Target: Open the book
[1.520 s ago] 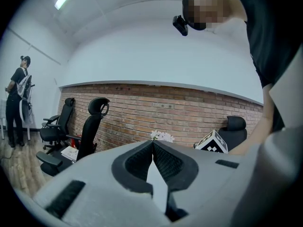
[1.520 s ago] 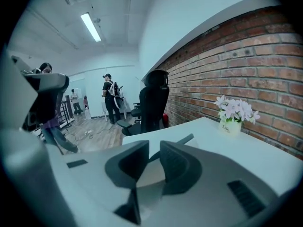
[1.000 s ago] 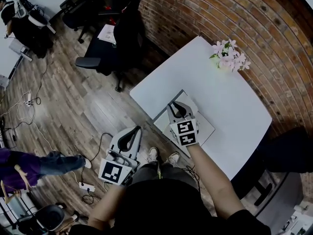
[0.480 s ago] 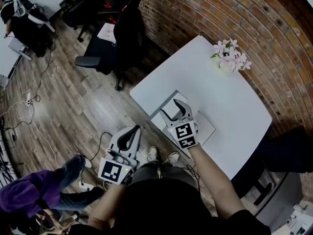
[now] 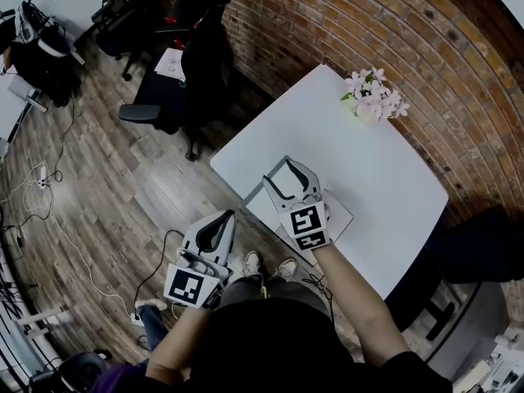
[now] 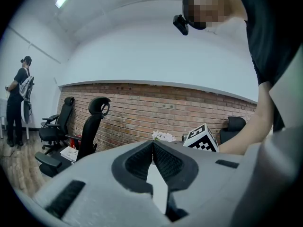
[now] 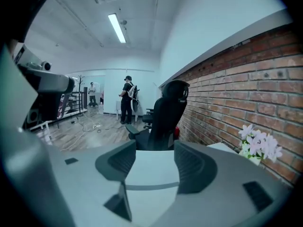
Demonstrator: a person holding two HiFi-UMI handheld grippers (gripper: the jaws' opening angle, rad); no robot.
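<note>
A second ago my right tool was closed at the book; now it has just opened wide, raised, empty, the book beneath on the table; left tool stays closed

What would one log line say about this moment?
right hand-held gripper: jaws just opened, gripping nothing, above book | left hand-held gripper: shut, empty

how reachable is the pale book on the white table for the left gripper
Probably yes: the left gripper hangs shut off the table's edge, nothing between it and the pale book, though the right gripper, jaws just opened, empty, hovers over it.
</note>
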